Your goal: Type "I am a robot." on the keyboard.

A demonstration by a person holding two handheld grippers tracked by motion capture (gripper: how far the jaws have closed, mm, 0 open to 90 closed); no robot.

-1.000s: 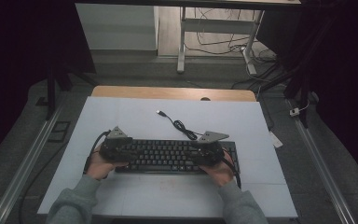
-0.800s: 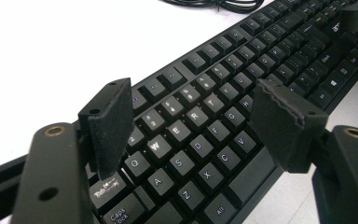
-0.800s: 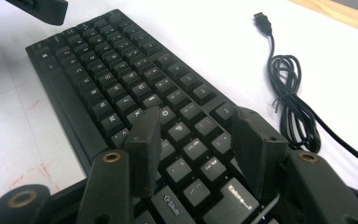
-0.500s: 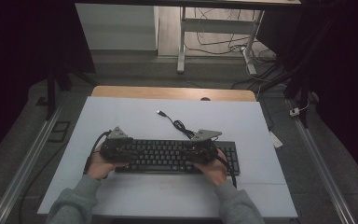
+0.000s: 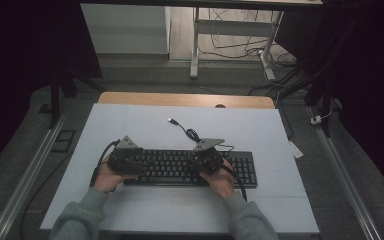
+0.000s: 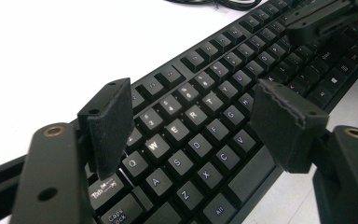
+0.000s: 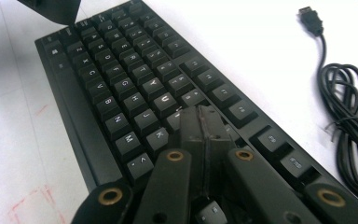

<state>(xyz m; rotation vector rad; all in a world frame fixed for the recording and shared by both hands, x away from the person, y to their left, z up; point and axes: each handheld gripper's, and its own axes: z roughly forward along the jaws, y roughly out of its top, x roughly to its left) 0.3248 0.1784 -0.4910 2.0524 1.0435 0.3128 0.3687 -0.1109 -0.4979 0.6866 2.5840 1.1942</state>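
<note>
As my right gripper finished closing with nothing between its jaws, its tip rested on the black rectangular plastic keyboard mid-table, ready to press; my left gripper hovered open.

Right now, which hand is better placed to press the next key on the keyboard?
Right. The right gripper has its fingers closed into one tip, low over the keyboard near the K key. The left gripper hangs spread wide above the WER keys.

Lab: railed table, cabled floor, dark surround.
</note>
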